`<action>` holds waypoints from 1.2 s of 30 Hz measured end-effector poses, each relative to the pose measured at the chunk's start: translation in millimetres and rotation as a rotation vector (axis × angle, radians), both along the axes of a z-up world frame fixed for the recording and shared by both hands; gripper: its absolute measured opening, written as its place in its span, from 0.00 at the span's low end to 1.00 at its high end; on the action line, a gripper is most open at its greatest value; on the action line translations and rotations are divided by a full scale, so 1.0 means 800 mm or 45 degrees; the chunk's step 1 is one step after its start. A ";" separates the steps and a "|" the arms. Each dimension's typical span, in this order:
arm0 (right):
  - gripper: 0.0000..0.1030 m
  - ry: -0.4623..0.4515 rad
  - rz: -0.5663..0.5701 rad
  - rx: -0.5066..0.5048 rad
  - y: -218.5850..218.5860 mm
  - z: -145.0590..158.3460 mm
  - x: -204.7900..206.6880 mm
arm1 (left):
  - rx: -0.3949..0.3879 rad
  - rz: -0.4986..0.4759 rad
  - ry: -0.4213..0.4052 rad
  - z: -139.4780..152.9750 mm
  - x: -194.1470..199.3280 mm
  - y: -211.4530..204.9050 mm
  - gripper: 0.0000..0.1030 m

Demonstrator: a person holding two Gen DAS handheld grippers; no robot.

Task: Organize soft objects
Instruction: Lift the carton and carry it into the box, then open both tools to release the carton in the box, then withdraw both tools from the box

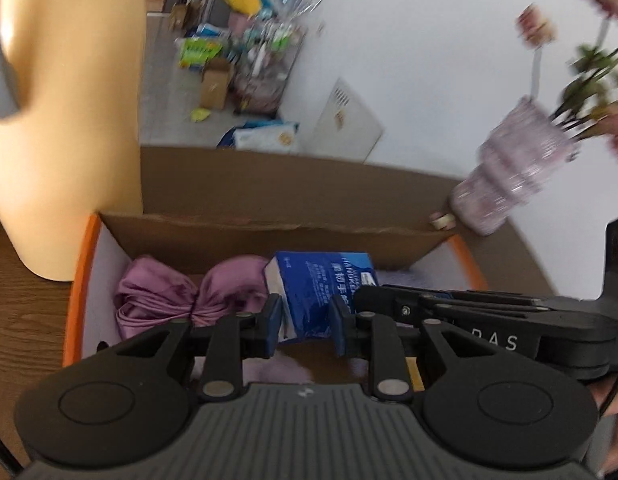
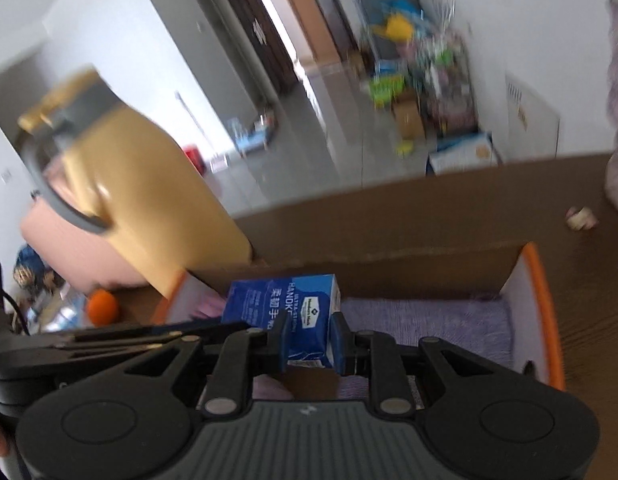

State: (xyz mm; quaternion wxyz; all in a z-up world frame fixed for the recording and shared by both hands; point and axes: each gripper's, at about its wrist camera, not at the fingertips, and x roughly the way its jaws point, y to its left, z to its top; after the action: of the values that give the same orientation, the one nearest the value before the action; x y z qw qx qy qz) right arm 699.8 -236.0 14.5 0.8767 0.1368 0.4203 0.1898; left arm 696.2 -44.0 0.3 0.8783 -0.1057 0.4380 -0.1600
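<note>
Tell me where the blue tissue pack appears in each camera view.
Left wrist view: the blue rectangular tissue pack sits at centre, between the left tool fingers.
Right wrist view: the pack sits at centre, between the right tool fingers.
Shared landmark: the orange-rimmed cardboard box.

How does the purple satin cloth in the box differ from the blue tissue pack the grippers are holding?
The purple satin cloth is loose, shiny fabric bunched and cinched in the middle; the blue tissue pack is a block-shaped wrapper with white print. The cloth lies free at the left of the orange-rimmed box; the pack sits between the pads of both the left gripper and the right gripper. Both are inside the box's walls.
</note>
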 end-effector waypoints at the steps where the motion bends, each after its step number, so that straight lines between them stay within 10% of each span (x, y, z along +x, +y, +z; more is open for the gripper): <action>1: 0.22 0.038 0.010 -0.005 0.004 -0.013 0.010 | 0.034 0.005 0.022 -0.012 0.006 -0.003 0.23; 8: 0.23 0.184 0.024 0.021 0.012 -0.058 0.034 | 0.027 0.007 0.040 -0.028 0.008 0.004 0.28; 17: 0.24 0.026 0.011 -0.012 -0.003 0.018 -0.010 | 0.066 0.025 -0.146 0.065 -0.070 0.022 0.40; 22: 0.30 -0.135 0.016 -0.070 -0.019 0.091 -0.097 | 0.132 0.069 -0.345 0.123 -0.160 0.043 0.72; 29: 0.49 -0.413 0.017 -0.172 -0.048 0.158 -0.263 | 0.313 0.179 -0.598 0.149 -0.311 0.066 0.83; 36: 0.59 -0.679 0.039 -0.253 -0.051 0.144 -0.438 | 0.358 0.138 -0.770 0.113 -0.472 0.058 0.90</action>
State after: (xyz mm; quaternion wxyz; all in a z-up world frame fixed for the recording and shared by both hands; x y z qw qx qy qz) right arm 349.7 -276.9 129.5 0.9624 -0.0109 0.1934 0.1902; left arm 318.9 2.1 90.4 0.9817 0.0455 0.1692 -0.0752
